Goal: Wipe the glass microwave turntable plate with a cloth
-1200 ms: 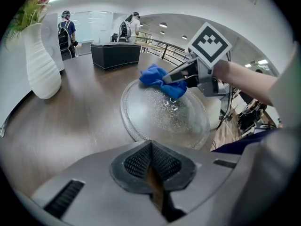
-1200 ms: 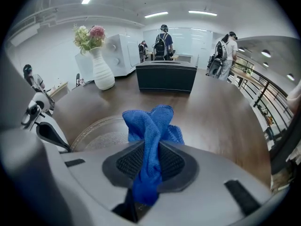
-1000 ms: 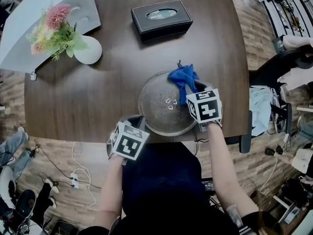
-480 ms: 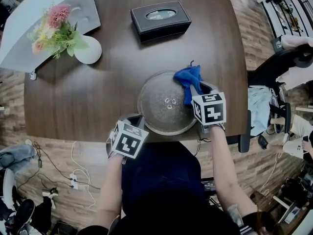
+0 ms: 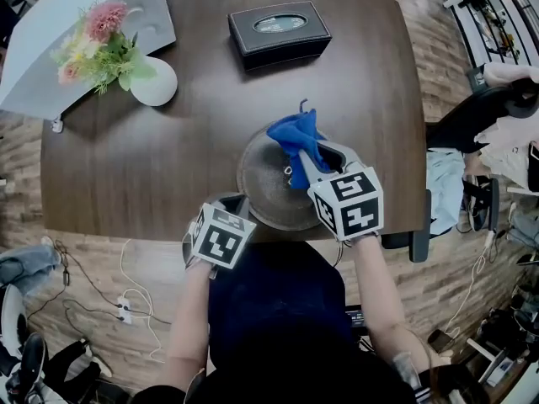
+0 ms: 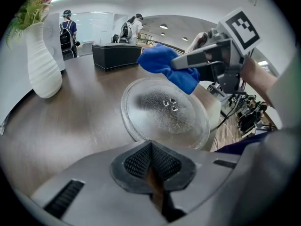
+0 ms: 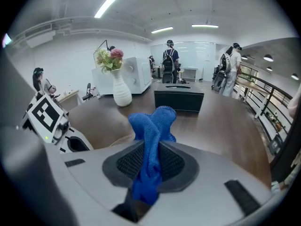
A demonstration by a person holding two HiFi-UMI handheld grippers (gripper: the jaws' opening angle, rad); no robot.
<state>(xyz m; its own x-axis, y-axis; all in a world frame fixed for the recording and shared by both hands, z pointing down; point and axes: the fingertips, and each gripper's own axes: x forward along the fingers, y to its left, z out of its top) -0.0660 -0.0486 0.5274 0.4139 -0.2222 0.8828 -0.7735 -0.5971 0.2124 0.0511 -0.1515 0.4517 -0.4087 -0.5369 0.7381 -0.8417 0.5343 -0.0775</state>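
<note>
At the table's ten o'clock stands a white vase of flowers. Down at the plate's seven o'clock, the left gripper sits just beside the rim, its jaws pressed together with nothing between them. The glass turntable plate lies flat near the table's six o'clock edge. Over its one o'clock rim hangs the blue cloth, pinched in the right gripper, whose jaws clamp the bunched fabric, reaching in from four o'clock. A black tissue box sits at the table's twelve o'clock, well apart
</note>
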